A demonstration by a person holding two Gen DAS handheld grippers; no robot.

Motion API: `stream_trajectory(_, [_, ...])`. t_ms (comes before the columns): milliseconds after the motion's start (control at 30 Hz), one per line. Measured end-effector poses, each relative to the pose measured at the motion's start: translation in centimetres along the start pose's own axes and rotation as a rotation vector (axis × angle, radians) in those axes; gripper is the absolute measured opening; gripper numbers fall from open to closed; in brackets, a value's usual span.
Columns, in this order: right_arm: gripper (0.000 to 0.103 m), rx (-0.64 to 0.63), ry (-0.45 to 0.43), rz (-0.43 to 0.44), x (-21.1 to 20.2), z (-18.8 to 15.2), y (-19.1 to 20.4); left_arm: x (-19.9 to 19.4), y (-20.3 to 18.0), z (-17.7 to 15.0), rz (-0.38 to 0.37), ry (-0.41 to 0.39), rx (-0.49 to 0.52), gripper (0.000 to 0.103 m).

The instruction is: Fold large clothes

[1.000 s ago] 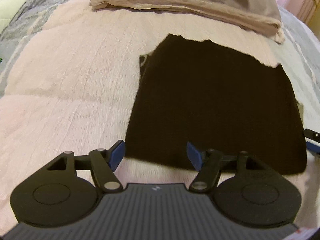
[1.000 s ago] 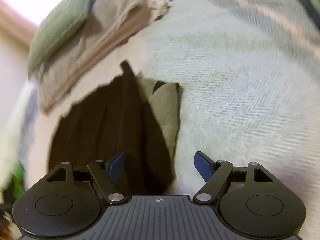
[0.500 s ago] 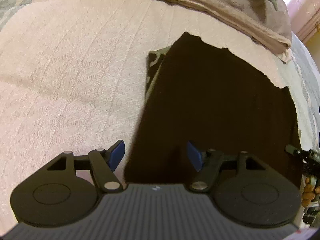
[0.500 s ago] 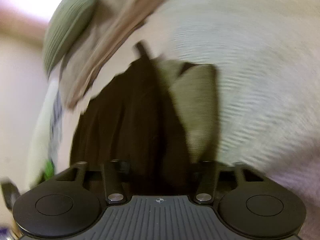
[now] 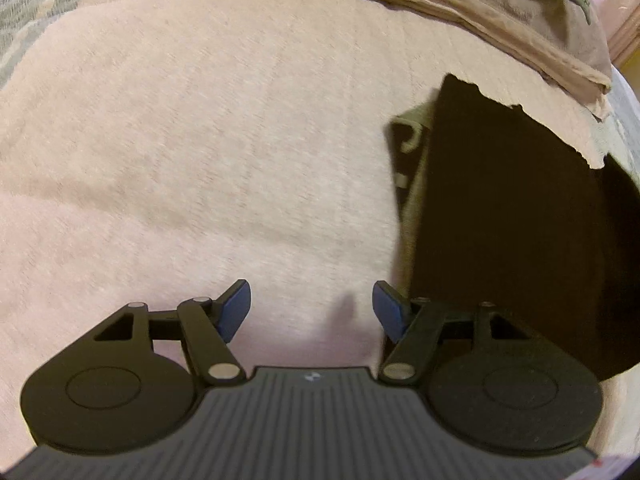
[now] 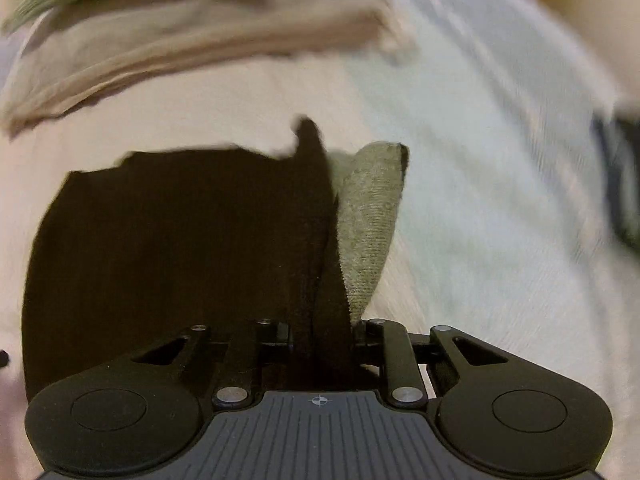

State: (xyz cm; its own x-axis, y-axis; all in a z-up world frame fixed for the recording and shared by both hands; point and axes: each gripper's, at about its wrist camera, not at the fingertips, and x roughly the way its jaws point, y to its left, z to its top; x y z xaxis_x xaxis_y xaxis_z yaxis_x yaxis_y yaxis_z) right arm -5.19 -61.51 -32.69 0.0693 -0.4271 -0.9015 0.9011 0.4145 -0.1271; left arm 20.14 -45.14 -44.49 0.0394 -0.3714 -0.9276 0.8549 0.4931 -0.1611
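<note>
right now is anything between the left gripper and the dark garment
Nothing visible. The left gripper is open over bare pink blanket, and the dark garment lies just to its right with only blanket between. The right gripper is shut on the garment's edge.

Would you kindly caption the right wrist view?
Right gripper shut on a dark garment lying on the bed.

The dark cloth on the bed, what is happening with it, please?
A person with a gripper in each hand is folding a dark garment on a bed with a pink blanket. The right gripper is shut on the garment's edge, where a grey-green underside shows. The left gripper is open and empty over the blanket, beside the garment. Other folded fabrics lie further back.
</note>
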Motion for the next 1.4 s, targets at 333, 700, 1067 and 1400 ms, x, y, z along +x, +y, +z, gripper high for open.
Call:
stream_trajectory(333, [0.053, -0.528, -0.025, -0.121, 4.8, -8.5, 24.0, 0.0, 6.5, -0.2, -0.083, 0.033, -0.109, 0.062])
stream_trajectory(700, [0.055, -0.257, -0.139, 0.176, -5.7, -7.7, 12.4, -1.4, 4.6, -0.1, -0.276, 0.013, -0.122, 0.057])
stream_trajectory(1067, [0.055, 0.131, -0.009, 0.044, 1.7, -6.8, -1.0, 6.7, -5.2, 1.0, -0.619, 0.228, -0.172, 0.057])
stream_trajectory(1400, [0.008, 0.280, 0.088, 0.286, 6.2, -5.0, -1.6, 9.3, -8.7, 2.4, -0.642, 0.212, -0.165, 0.017])
